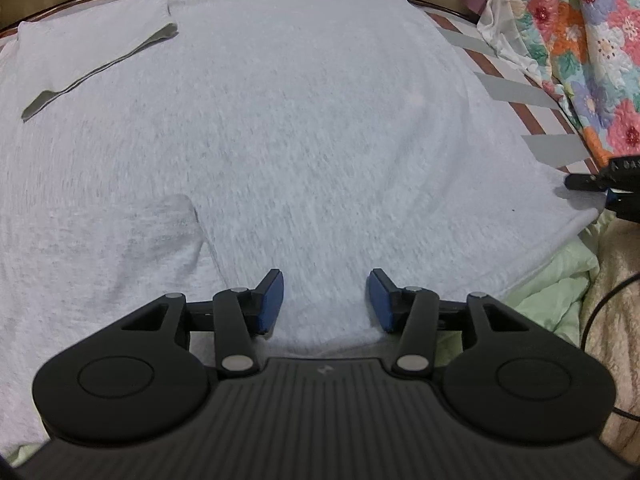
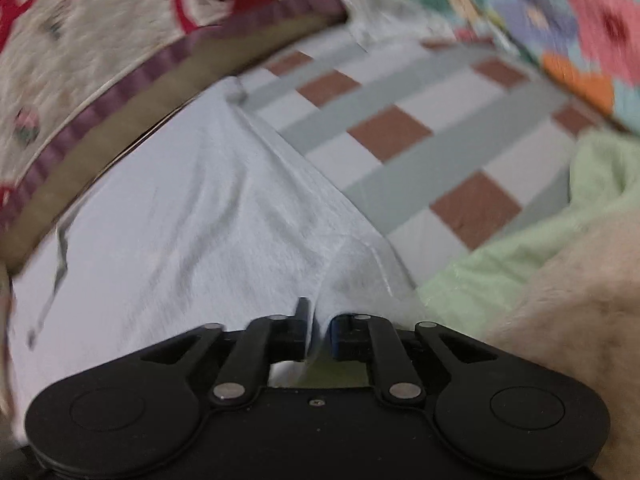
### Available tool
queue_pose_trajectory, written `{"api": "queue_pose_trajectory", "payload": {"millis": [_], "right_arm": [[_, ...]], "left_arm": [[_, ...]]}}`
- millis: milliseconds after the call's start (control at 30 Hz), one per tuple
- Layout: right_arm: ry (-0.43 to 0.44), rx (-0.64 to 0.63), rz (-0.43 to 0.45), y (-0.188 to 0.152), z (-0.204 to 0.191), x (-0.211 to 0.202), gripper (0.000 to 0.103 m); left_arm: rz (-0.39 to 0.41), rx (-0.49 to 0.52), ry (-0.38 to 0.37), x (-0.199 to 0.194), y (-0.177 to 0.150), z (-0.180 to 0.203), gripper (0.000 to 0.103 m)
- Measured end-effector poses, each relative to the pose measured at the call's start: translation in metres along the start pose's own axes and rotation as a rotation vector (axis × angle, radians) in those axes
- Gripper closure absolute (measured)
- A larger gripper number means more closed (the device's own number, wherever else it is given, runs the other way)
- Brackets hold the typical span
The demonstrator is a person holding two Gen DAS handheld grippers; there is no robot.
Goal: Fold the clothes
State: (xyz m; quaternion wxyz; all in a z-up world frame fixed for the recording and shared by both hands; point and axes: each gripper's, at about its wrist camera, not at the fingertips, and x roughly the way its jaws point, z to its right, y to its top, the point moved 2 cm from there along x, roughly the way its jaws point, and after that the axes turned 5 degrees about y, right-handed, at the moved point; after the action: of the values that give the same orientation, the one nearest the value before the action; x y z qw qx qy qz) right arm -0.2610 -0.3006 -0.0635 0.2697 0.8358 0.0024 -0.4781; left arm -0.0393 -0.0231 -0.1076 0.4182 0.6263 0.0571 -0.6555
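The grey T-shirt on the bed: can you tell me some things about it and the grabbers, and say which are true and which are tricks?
1. The grey T-shirt lies spread out flat. True.
2. The left gripper is squeezing a sock. False: its blue pads stand apart over the shirt's near edge, with no sock anywhere.
3. The right gripper has shirt fabric between its jaws. True: a pinch of the shirt's corner sits in the narrow gap.
4. The checked sheet under the shirt is plain blue. False: it has brown, white and grey squares.
5. A flowery quilt lies beside the shirt. True.
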Motion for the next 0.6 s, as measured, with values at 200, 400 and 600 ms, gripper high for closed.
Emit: {"api": "queue_pose_trajectory", "payload": {"millis": [200,400,600], "right_arm": [[-0.018,0.086,-0.028,0.004,0.005,0.020,0.050],[0.123,0.104,0.077,0.005,0.002,0.005,0.098],[0.019,-0.087,0.222,-0.002,-0.001,-0.031,0.101]], "left_arm": [[0.007,0.000,-0.004,0.001,-0.001,0.001,0.056],[0.009,0.019,-0.045,-0.002,0.002,0.001,0.056],[-0.006,0.009,-0.052,-0.001,0.002,0.001,0.055]]}}
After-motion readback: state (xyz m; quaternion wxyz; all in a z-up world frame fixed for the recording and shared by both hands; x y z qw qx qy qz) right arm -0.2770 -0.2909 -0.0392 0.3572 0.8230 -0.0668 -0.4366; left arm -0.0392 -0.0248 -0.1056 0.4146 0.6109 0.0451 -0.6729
